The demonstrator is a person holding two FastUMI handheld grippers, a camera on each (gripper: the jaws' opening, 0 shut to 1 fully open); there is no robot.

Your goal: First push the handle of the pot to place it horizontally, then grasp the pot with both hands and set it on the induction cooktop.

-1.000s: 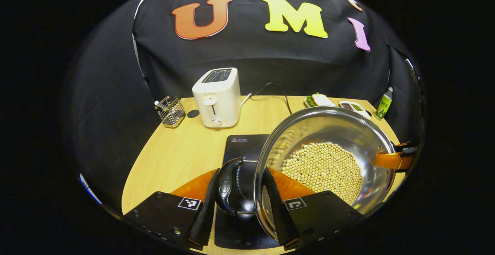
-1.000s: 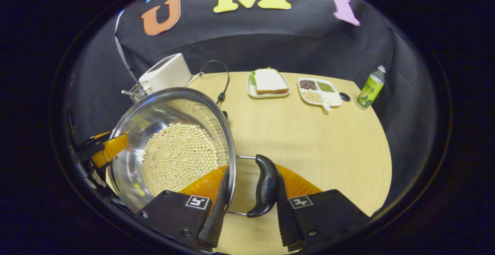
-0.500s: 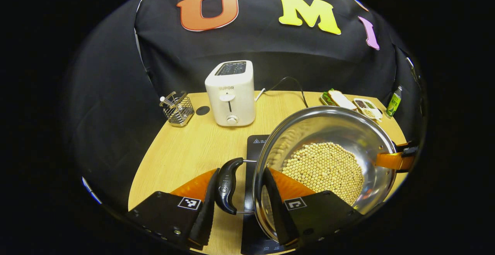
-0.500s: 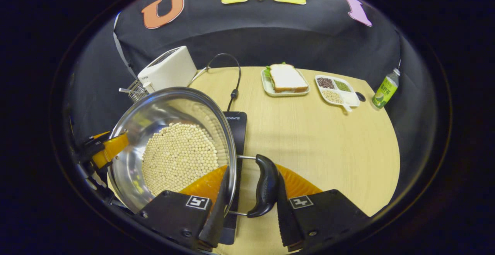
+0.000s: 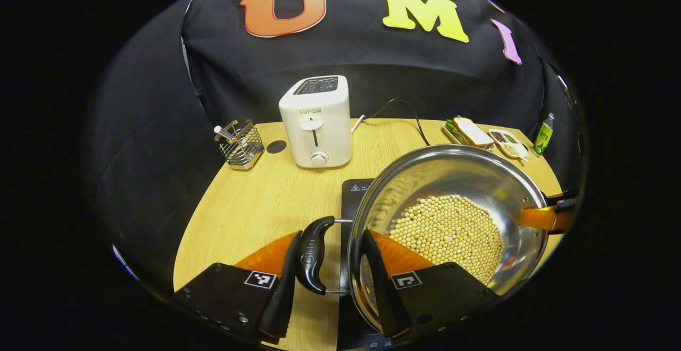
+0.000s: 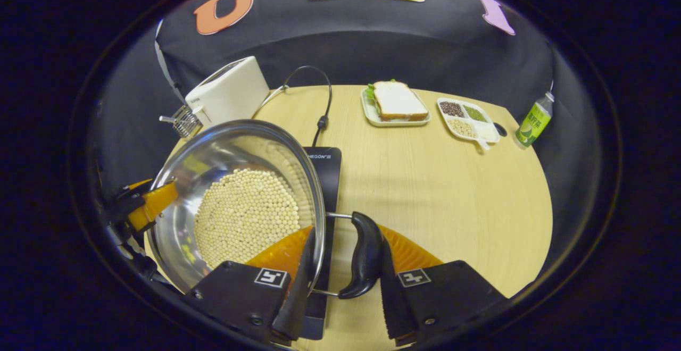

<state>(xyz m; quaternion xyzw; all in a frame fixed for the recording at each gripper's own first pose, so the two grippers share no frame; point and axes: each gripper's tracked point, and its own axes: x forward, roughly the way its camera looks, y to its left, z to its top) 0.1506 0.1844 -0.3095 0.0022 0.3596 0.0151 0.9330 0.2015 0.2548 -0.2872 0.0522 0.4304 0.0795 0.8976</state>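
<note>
Both tools [image 5: 327, 282] [image 6: 343, 282] clamp a shiny steel pot [image 5: 452, 181], bean-filled, by handles and rim.

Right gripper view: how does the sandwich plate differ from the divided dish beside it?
The sandwich plate carries one sandwich on an undivided surface; the divided dish has compartments of dark, green and pale grains. The sandwich plate lies nearer the cable, the divided dish nearer the green bottle. Both are pale and lie beyond the pot.

Even, bright overhead light; both views sharp at centre. The shiny round steel pot [image 5: 452, 181] shows glare, and the pale wooden bench [image 6: 452, 191] bows at the frame edges.
</note>
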